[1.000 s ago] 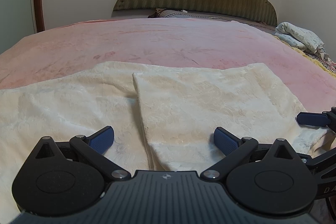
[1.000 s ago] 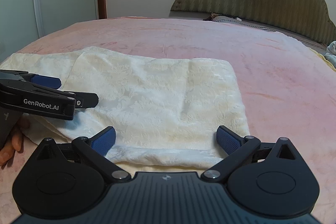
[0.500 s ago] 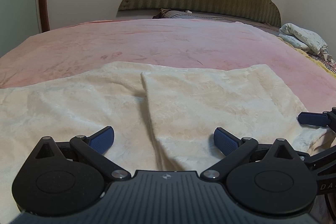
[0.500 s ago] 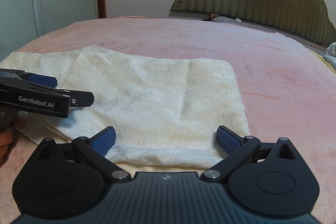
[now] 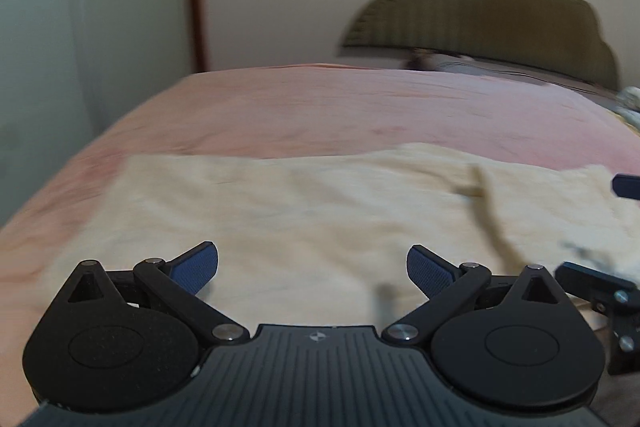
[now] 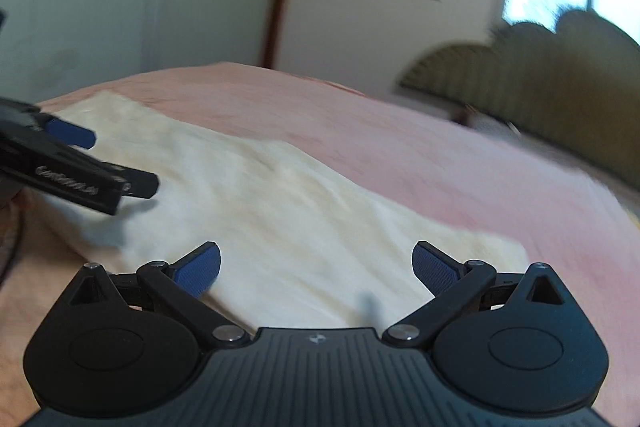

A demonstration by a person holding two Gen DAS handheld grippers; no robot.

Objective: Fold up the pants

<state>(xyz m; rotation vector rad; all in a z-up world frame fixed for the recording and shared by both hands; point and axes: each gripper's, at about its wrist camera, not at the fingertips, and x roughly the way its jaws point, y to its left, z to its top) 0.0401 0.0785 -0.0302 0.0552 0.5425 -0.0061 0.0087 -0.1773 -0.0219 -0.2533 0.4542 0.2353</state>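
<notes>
The cream textured pants (image 5: 320,203) lie flat across the near part of the pink-covered bed (image 5: 360,107). The left hand-held gripper (image 5: 312,267) and the right hand-held gripper (image 6: 316,267) sit side by side at their near edge. Behind stands the olive scalloped padded headboard (image 5: 480,15).

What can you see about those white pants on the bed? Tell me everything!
The pants are cream-white, of soft cloth that looks faintly textured, though blur hides any pattern. They lie flat and wide on the pink bedspread, partly folded: one layer lies over another, its edge showing as a dark crease at the right of the left view. Small wrinkles run across them. The left gripper and right gripper hover just above the near edge, both open, gripping nothing.
</notes>
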